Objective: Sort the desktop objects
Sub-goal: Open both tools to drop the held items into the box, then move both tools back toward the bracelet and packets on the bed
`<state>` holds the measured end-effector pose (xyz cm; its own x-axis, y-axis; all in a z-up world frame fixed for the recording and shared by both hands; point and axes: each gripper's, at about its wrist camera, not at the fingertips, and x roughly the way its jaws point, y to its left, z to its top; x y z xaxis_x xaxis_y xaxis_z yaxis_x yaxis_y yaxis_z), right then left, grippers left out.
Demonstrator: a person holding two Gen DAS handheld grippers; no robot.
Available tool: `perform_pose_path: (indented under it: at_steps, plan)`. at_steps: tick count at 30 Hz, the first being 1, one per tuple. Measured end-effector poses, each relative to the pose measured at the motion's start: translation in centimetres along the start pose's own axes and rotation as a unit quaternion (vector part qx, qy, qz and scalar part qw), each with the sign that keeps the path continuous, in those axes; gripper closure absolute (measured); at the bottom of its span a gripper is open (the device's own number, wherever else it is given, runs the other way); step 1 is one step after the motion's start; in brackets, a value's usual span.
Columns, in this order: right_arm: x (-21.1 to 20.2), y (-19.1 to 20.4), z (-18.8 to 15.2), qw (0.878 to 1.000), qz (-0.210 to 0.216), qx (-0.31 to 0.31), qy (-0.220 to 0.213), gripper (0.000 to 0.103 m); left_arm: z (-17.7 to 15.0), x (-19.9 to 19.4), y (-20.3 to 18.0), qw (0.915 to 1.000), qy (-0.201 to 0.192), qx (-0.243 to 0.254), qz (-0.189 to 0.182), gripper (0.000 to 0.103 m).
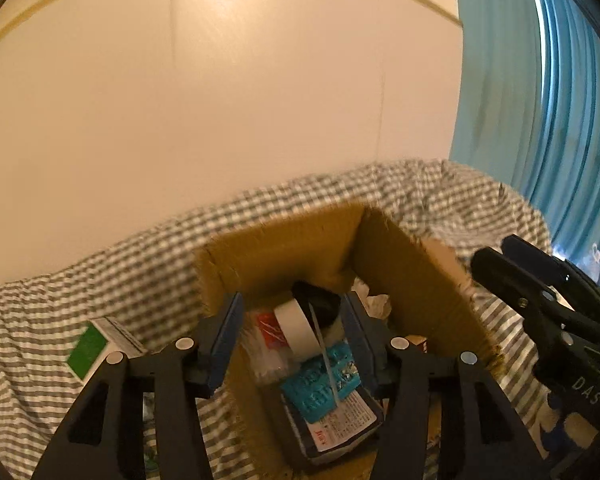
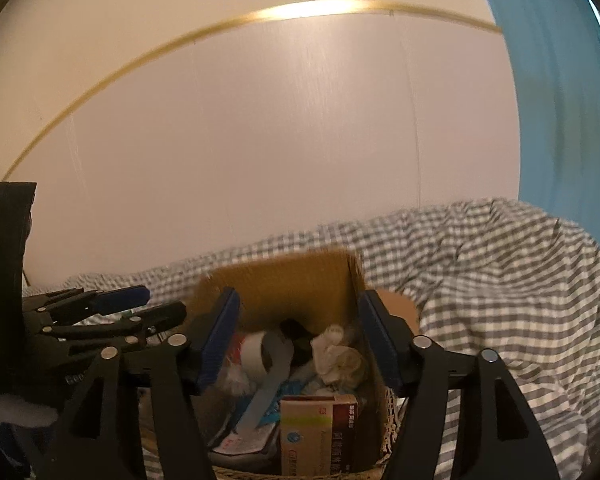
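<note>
Both your grippers hang over the cardboard box point(image 1: 300, 248), which sits on the gingham-covered bench point(image 1: 100, 280). Left gripper point(image 1: 290, 340): jaws apart, nothing pinched; the tape roll point(image 1: 296, 328) stands on edge between them w/o pad contact, loose tail point(image 1: 328, 364) trailing toward you over the teal blister pack point(image 1: 324, 376). Right gripper point(image 2: 298, 340): jaws also apart and empty, w/ the red-and-green medicine carton point(image 2: 318, 432) below and just short of the tips, crumpled tissue wad point(image 2: 340, 356) between them further in.

Handling, my read:
- Tape roll: light, stiff ring, slick sides. Pinch across the flat faces, not the rim, or it'll roll out. Tail is sticky, prob. snags neighbours.
- Carton: light, thin card, crushes easily. Take it on the narrow sides near the top edge, gentle squeeze.
- Blister pack: flat, slippery, lies low beneath the tape; hard to get under, grab an edge once the tape's off it.
- Tissue: soft, near weightless, any pinch works.
- Green-and-white box point(image 1: 94, 348): outside the cardboard box, left of the left jaws on the cloth; still unsorted. Light card, grip the short sides.

Box contents are piled, so lift straight up to avoid dragging others.
</note>
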<state>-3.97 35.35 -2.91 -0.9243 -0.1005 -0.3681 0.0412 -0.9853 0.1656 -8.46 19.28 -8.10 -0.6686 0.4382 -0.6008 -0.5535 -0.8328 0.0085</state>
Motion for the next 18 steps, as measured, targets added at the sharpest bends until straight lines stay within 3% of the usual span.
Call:
perform_pose_path:
  at_steps: [2, 4, 5, 9, 14, 18]
  plan:
    - [-1.4, 0.5, 0.7, 1.0, 0.002, -0.001, -0.016, 0.031, 0.4, -1.9, 0.8, 0.9998, -0.017, -0.01, 0.009, 0.033]
    - [-2.4, 1.0, 1.3, 1.0, 0.0, -0.002, -0.022, 0.018, 0.8, -3.8, 1.6, 0.9989, -0.036, -0.019, 0.024, 0.008]
    - [-3.2, 1.4, 1.7, 1.0, -0.007, -0.004, -0.029, 0.011, 0.9, -5.1, 2.1, 0.9977, -0.053, -0.025, 0.035, 0.001]
    - [-6.3, 2.9, 2.7, 0.997, -0.012, -0.018, -0.08, 0.0, 1.0, -9.8, 3.7, 0.9915, -0.111, -0.036, 0.057, 0.0]
    - [-9.0, 4.1, 3.6, 0.992, 0.0, -0.015, -0.124, 0.0, 0.2, -15.0, 5.4, 0.9778, -0.17, -0.037, 0.117, 0.0]
    - [-9.4, 5.0, 3.7, 0.992, 0.024, 0.003, -0.125, 0.0, -1.4, -18.1, 7.2, 0.9649, -0.207, -0.057, 0.151, 0.0]
